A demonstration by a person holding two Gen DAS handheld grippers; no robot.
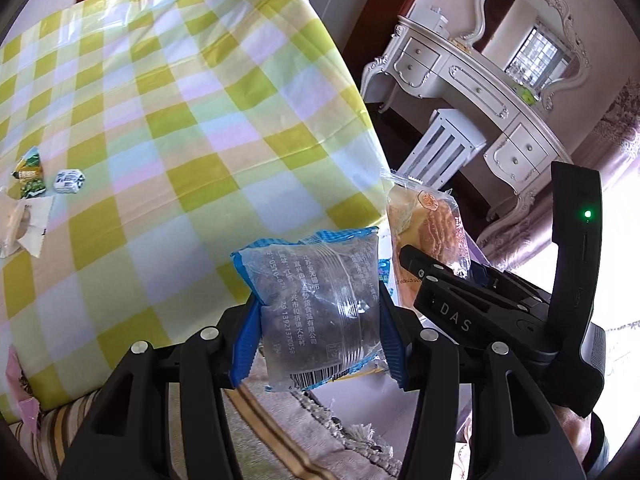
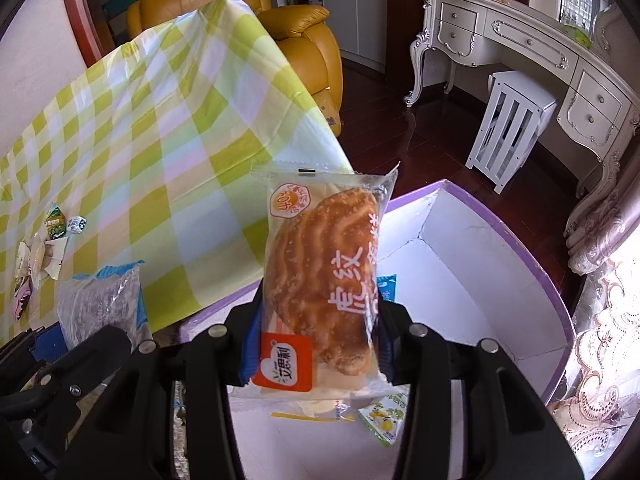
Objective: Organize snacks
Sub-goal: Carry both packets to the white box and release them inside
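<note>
Left wrist view shows the left gripper [image 1: 320, 320] clenched on a clear plastic snack packet with blue sealed ends [image 1: 316, 308], its blue ribbed pads [image 1: 245, 344] pressing both sides while the packet stands upright between the black fingers, just past the near edge of the table draped in a yellow-green checked plastic cloth [image 1: 168, 120]. Beside it, to the right and close but apart, the right gripper [image 2: 316, 332] grasps a transparent wrapper holding a brown tiger-striped bread bun with an orange label [image 2: 320, 280], also upright, pinched at its lower half. Below that bun sits an open white cardboard box with a purple rim [image 2: 500, 248]; its floor is mostly bare, with a small green-and-white sachet [image 2: 384, 416] lying near the closest wall and a blue-edged packet partly hidden behind the bun. The box stands just beside the table's corner, with dark red wooden floor beyond it. Far off on the cloth, near its left edge, lie a green triangular candy wrapper [image 1: 30, 176], a small white-and-blue wrapped sweet [image 1: 69, 181] just beside it, and a torn pale wrapper [image 1: 24, 228]; most of the cloth between is open.
</note>
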